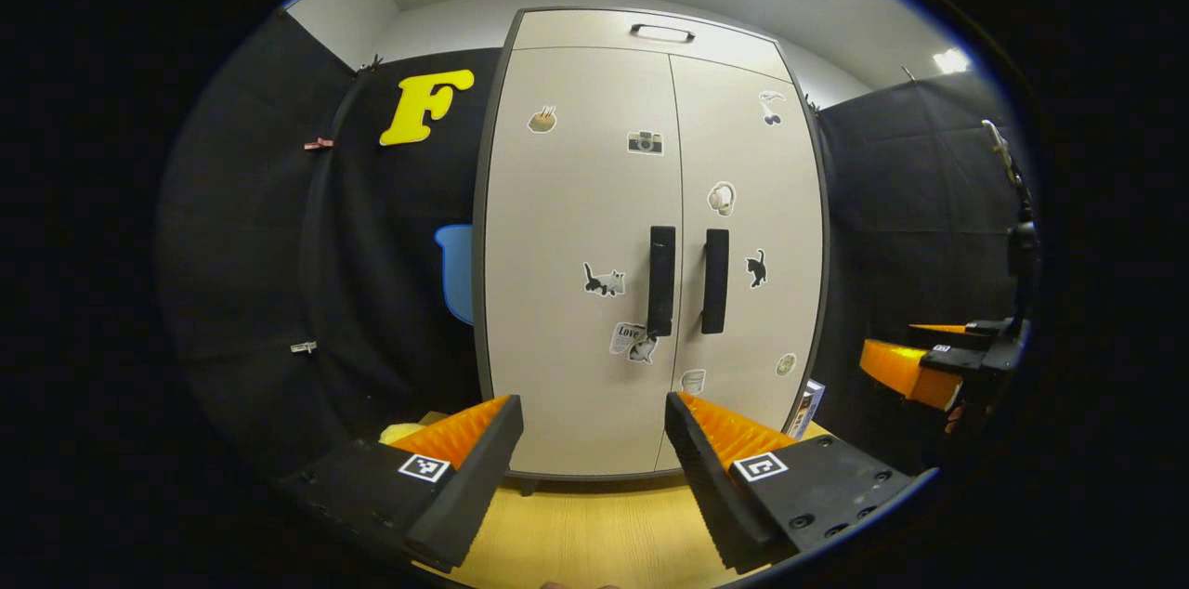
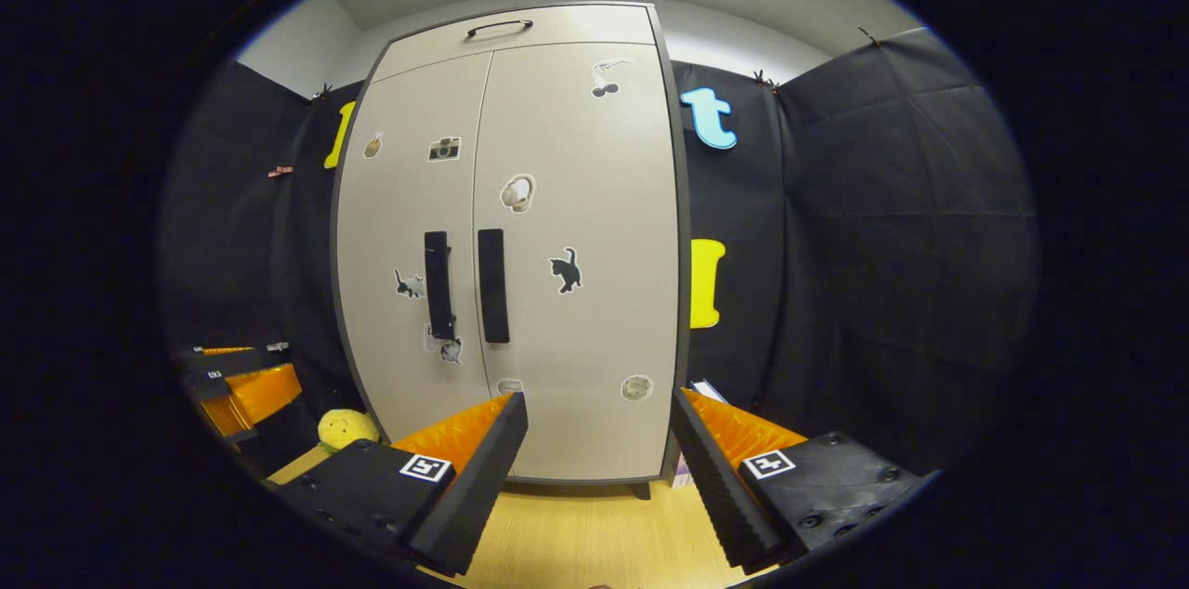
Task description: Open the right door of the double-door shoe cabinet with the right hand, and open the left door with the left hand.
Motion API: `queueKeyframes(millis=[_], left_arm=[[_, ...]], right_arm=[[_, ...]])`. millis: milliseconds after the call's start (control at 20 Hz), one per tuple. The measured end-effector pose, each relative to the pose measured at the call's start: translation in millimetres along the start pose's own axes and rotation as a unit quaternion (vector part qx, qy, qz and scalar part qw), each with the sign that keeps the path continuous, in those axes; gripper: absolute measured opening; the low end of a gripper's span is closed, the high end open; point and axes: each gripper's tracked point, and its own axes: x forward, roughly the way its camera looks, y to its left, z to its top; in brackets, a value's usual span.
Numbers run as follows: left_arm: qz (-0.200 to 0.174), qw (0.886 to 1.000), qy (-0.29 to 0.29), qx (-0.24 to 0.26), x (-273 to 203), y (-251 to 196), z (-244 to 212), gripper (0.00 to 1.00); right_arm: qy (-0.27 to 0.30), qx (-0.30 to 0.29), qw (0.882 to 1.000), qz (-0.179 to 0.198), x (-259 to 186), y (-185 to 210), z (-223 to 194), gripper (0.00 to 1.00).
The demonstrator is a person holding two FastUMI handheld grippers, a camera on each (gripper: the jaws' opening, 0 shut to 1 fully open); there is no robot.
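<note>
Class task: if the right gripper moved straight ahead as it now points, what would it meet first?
Probably the cabinet's right door, beside its handle; the right gripper is open, and depth is unclear.

Blk cloth walls, wood floor

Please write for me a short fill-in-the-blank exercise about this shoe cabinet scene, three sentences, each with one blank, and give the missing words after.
1. Both doors of the shoe cabinet are ____.
2. The left gripper and the right gripper both have their fingers ____, holding nothing.
3. The two black door handles, left handle and right handle, stand ____, side by side at the middle seam.

Missing words: closed; open; upright
</note>
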Motion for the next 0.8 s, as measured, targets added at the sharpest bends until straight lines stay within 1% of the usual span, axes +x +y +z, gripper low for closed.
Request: queueKeyframes(millis=[300, 450, 550, 700, 800], left_arm=[[0.011, 1.0, -0.002, -0.001, -5.7, 11.3, -3.7, 0.95], [0.014, 1.0, -0.002, -0.007, -8.7, 18.5, -6.3, 0.95], [0.015, 1.0, 0.004, -0.005, -9.5, 24.2, -11.6, 0.95], [0.022, 1.0, 0.008, -0.005, -12.6, 34.5, -17.3, 0.95], [0.03, 0.999, 0.011, -0.008, -15.8, 42.3, -20.9, 0.95]], right_arm=[[-0.019, 0.002, 1.0, 0.017, 37.6, 18.8, 43.1, 0.97], [-0.021, 0.043, 0.999, 0.026, 59.9, 31.9, 61.9, 0.98], [-0.035, 0.069, 0.996, 0.032, 76.7, 40.5, 76.4, 0.98], [-0.025, 0.081, 0.995, 0.044, 105.6, 55.8, 80.5, 0.99], [-0.021, 0.069, 0.996, 0.045, 123.2, 64.4, 80.3, 0.99]])
